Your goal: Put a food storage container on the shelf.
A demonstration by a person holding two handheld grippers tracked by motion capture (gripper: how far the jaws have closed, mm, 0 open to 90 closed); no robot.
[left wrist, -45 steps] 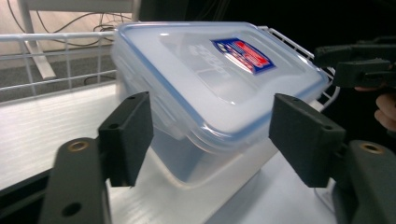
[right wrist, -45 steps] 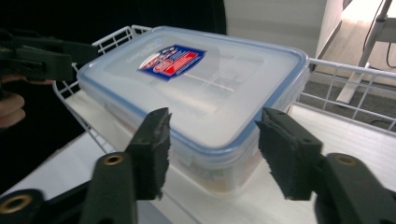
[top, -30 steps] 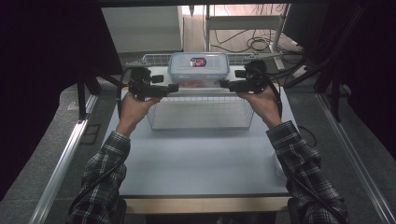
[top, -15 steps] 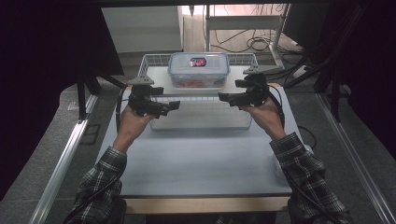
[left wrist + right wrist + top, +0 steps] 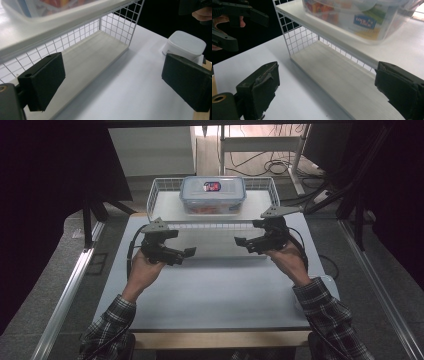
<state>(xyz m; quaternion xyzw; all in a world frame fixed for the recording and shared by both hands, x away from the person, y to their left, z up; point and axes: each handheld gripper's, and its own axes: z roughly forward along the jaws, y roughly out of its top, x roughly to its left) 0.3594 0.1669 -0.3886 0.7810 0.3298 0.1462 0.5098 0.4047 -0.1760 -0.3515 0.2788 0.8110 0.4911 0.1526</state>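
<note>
A clear plastic container (image 5: pixel 212 195) with a blue-edged lid and colourful contents stands on top of a white wire shelf (image 5: pixel 160 187) at the far side of the table. My left gripper (image 5: pixel 188 253) hovers in front of the shelf's left end, open, with nothing between its jaws. My right gripper (image 5: pixel 243 243) hovers in front of the right end, also open and holding nothing. In the left gripper view, the left gripper (image 5: pixel 113 72) faces the shelf's lower board (image 5: pixel 95 52). In the right gripper view, the right gripper (image 5: pixel 328 75) looks at the container (image 5: pixel 362 17) from below.
The white table (image 5: pixel 215 295) spreads out before the shelf. A small white lidded box (image 5: pixel 185 45) sits near the table's right edge. Dark screens, cables and metal rails surround the table.
Both grippers have drawn back from the container's two ends toward the person and dropped lower. The container stays on top of the shelf.
</note>
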